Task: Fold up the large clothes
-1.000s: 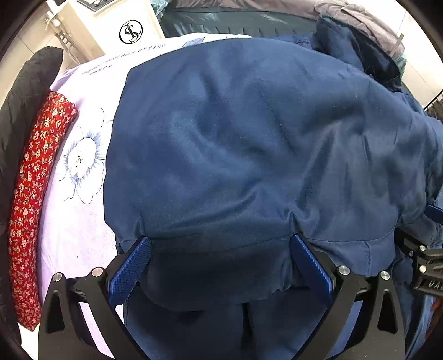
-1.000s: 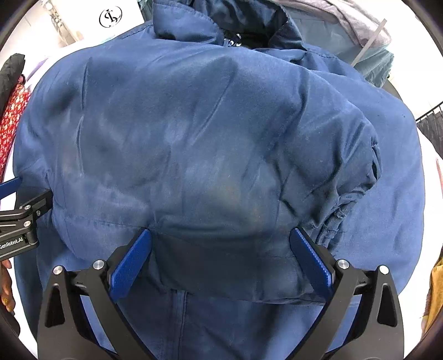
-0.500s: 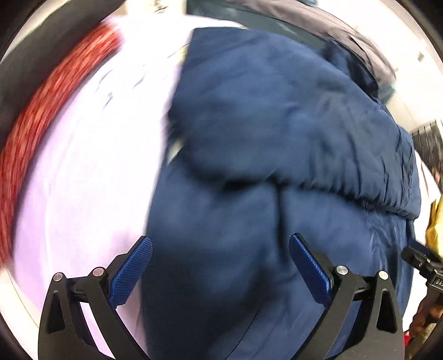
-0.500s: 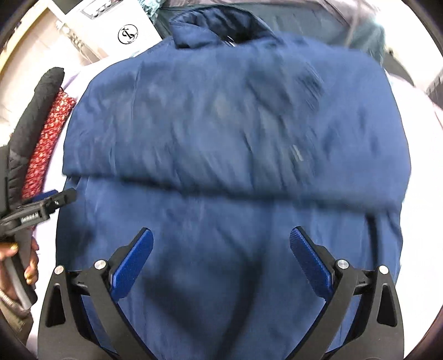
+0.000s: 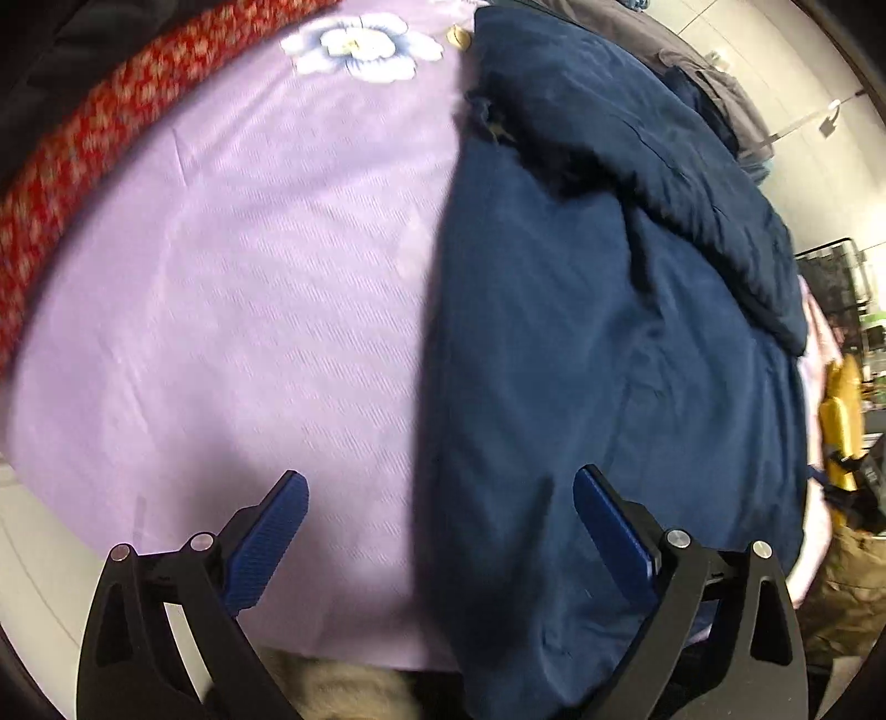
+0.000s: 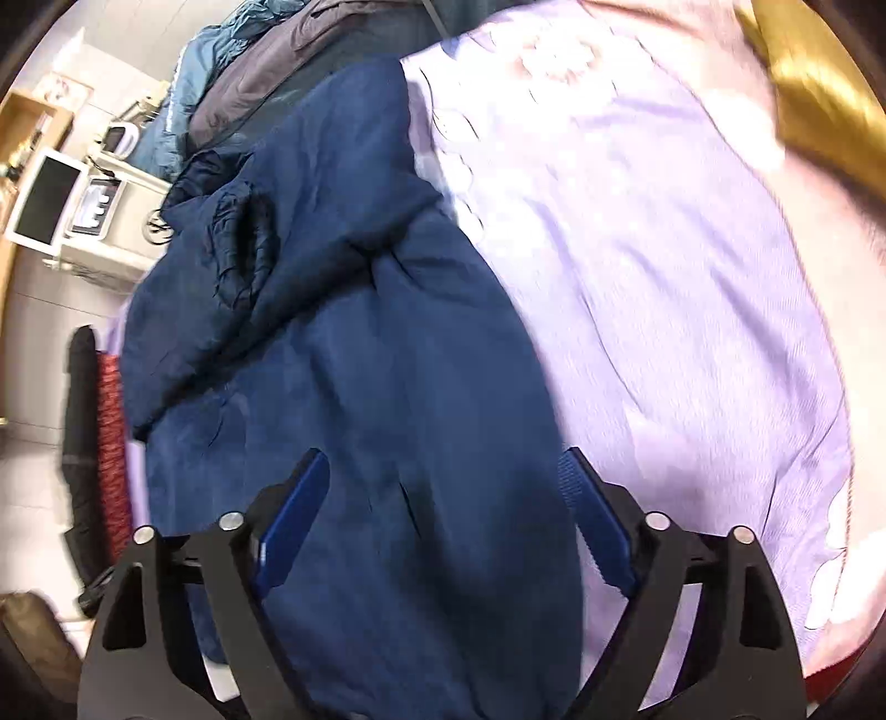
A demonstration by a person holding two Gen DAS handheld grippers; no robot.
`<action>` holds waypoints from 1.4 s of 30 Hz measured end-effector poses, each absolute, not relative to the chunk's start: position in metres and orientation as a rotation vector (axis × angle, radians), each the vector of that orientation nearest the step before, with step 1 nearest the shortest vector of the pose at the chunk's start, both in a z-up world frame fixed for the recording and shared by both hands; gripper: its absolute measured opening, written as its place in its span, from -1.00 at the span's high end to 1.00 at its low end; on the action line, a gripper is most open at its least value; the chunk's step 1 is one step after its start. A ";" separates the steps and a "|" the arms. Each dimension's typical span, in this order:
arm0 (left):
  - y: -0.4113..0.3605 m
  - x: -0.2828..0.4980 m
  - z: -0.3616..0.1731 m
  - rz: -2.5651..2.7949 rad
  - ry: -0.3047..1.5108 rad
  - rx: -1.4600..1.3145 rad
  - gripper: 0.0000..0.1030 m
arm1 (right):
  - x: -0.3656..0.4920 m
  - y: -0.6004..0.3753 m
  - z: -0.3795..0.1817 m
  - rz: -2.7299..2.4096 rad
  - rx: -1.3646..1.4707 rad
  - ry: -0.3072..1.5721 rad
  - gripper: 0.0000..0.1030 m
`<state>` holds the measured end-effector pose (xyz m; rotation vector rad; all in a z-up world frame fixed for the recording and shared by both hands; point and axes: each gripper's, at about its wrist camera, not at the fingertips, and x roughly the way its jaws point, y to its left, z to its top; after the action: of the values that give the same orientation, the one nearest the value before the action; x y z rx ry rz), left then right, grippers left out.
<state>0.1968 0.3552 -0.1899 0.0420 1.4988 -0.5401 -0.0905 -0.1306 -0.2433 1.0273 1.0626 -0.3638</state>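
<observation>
Your navy jacket [image 5: 598,310] lies on the lilac bedsheet [image 5: 232,288], its padded upper half doubled over the lower half. The fabric is matt and soft, with shallow creases and a thick rolled edge along the fold. In the right wrist view the same jacket [image 6: 354,354] shows a gathered, puckered opening near its upper left part.

Your left hand-held gripper [image 5: 437,531] stands wide open and holds nothing. Its ribbed blue pads [image 5: 271,531] straddle the jacket's straight left edge, one over the sheet and one over the cloth.

Your right hand-held gripper [image 6: 443,526] has just been narrowing its jaws but remains well apart. Jacket cloth lies in view between the fingers; the pads do not press it.

The sheet is finely ribbed, printed with pale flowers [image 5: 360,47]. A red patterned roll [image 5: 83,149] runs along its far left border, with a black one beside it. A grey and teal heap of clothes [image 6: 243,83] lies past the jacket. A white appliance [image 6: 83,216] stands beyond the bed.
</observation>
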 end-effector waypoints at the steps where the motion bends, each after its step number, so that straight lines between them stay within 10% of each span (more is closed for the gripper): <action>1: 0.358 0.189 -0.192 -0.560 1.507 0.030 -0.82 | -0.092 -0.128 -0.245 -0.343 1.018 1.079 -0.63; 22: 0.299 0.135 -0.228 -0.714 1.645 -0.027 -0.74 | -0.132 -0.068 -0.313 -0.014 1.237 1.167 -0.52; 30: 0.301 0.138 -0.221 -0.693 1.629 -0.011 0.25 | -0.134 -0.068 -0.308 -0.032 1.241 1.176 -0.07; 42: 0.283 0.154 -0.175 -0.808 1.511 0.017 0.61 | -0.109 -0.067 -0.272 0.049 1.216 1.129 0.47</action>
<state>0.1539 0.2830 -0.1748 0.0172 1.5114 -0.8080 -0.1087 -0.0675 -0.2717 1.2162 1.1292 0.0490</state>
